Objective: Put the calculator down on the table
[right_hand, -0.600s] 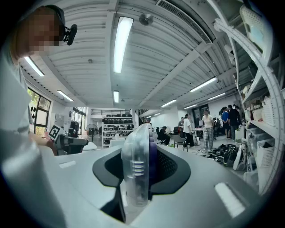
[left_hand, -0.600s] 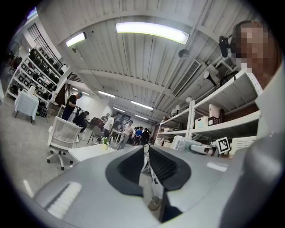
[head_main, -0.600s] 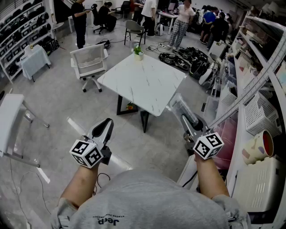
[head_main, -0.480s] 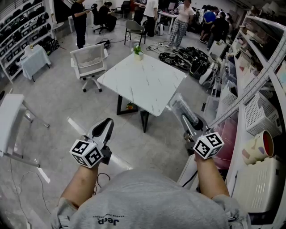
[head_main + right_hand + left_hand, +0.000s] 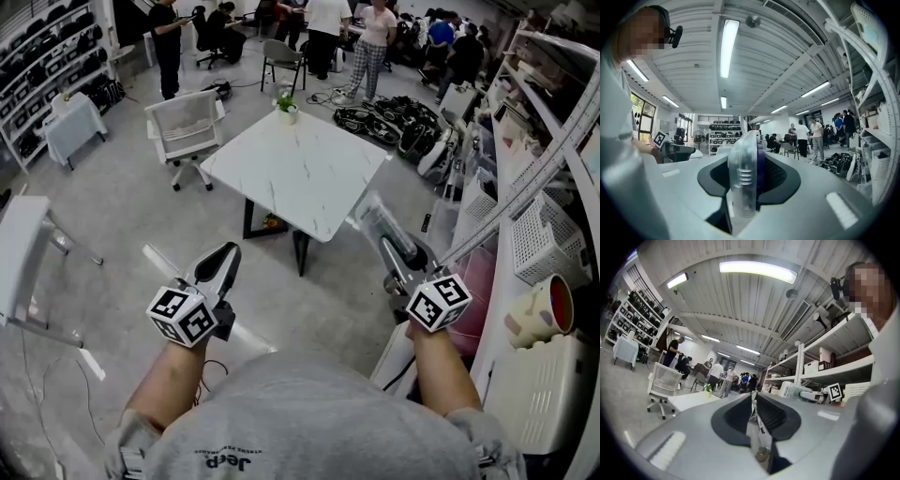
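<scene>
My right gripper (image 5: 392, 255) is shut on the calculator (image 5: 379, 223), a flat device in a clear plastic case that sticks forward out of the jaws. In the right gripper view the calculator (image 5: 742, 177) stands on edge between the pads, clear with a purple part behind it. It hangs in the air just right of the white marble table (image 5: 302, 174), off that table's near right edge. My left gripper (image 5: 223, 262) is held over the floor, left of the table, with its jaws together and nothing in them. The left gripper view shows the closed pads (image 5: 764, 412).
A small potted plant (image 5: 289, 109) stands at the table's far corner. A white office chair (image 5: 186, 129) is left of the table. Metal shelving (image 5: 544, 216) with baskets and a mug (image 5: 539, 309) runs along my right. Another white table (image 5: 19, 253) is at far left. People stand at the back.
Both grippers stay almost where they were, the calculator still in the right one. The people at the back have shifted.
</scene>
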Action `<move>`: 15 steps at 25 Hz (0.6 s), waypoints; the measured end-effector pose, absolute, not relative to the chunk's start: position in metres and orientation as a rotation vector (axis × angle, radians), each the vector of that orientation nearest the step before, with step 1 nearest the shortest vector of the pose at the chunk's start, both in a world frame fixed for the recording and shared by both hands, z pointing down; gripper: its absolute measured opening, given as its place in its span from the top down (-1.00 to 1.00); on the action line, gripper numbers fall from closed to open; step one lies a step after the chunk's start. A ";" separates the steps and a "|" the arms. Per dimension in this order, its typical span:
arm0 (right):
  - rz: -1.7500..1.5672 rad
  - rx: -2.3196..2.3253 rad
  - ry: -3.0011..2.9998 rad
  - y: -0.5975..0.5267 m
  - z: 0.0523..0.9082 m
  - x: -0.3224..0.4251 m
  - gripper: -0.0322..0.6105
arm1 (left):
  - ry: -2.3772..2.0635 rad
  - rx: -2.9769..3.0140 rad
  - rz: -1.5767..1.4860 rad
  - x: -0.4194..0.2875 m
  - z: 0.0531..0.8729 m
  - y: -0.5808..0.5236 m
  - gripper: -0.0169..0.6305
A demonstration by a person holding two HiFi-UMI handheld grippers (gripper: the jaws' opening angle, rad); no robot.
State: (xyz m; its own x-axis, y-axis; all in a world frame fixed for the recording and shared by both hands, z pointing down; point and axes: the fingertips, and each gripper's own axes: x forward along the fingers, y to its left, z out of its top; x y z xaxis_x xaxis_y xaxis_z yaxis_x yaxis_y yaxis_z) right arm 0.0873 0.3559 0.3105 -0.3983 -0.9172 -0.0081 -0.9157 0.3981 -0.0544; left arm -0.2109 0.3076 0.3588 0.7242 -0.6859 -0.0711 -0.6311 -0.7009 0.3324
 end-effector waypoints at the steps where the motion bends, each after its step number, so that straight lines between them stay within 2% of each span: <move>1: -0.065 -1.698 2.595 0.356 0.309 0.090 0.52 | -1.032 2.646 -0.274 -0.206 0.357 0.308 0.65; 15: -0.033 -1.647 2.579 0.343 0.306 0.141 0.52 | -1.016 2.655 -0.294 -0.131 0.345 0.300 0.65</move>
